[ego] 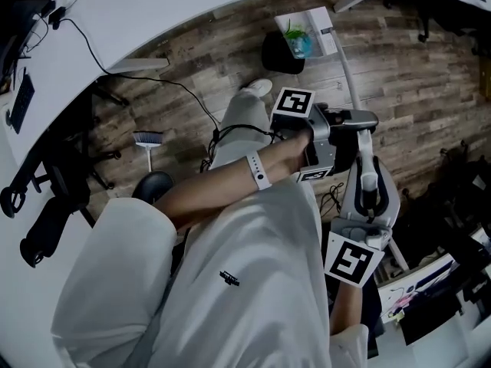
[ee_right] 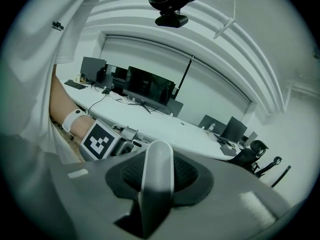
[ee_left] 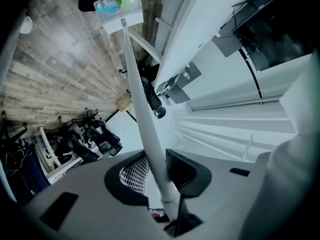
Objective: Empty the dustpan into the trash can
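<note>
Both tools are clamped on the long white handle (ego: 347,67) of the dustpan (ego: 307,29). The left gripper (ee_left: 157,173) has its jaws narrowed onto the shaft partway along. In its view the pole runs from between the pads up to the pan at the upper left of the frame. The right gripper (ee_right: 157,173) is closed on the rounded top end of the same handle, low in the centre of its view.

In the head view the pan sits at the upper centre, just beside the right edge of the black trash can (ego: 280,52), with green and blue litter (ego: 298,41) lying inside it. Whether the pan rests on the wood floor (ego: 430,75) or hangs just above it cannot be told.

The step in hand looks like bringing the pan over the can and tipping it; nothing appears to have gone in yet. To do it well, the pan's mouth should be carried fully over the can's opening before any tilt, since it now sits off to one side and the scraps look light enough to slide out early. The two grips can work as a lever, the left as pivot and the right steering the top end. The roll should be slow, with both clamps firm enough that the round pole does not spin.
</note>
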Motion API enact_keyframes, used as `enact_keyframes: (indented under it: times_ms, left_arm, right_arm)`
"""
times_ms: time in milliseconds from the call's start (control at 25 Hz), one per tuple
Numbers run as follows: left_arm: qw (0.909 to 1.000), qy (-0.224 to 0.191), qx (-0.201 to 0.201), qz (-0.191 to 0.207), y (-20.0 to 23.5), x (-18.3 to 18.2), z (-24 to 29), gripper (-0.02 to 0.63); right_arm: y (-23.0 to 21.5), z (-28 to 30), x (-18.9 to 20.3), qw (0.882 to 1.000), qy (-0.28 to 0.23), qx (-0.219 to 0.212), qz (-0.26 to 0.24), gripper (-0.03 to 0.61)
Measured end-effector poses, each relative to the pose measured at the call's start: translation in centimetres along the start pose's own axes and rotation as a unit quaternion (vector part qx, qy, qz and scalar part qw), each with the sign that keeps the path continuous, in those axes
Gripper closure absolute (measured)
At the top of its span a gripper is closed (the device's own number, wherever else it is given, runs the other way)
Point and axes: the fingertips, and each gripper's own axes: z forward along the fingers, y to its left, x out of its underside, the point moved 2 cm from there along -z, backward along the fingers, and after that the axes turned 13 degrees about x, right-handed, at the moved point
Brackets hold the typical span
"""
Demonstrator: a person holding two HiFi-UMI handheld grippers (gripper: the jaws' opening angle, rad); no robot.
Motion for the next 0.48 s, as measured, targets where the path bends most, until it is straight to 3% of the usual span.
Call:
enact_keyframes:
  times_ms: [480]
  left_arm:
    - [0.9988, -0.014, 0.045, 0.009, -0.41, -0.63, 0.18, 0.509]
  right_arm:
    - [0.06, 0.11, 0.94, 0.998, -0.014, -0.034, -0.050, 0.463]
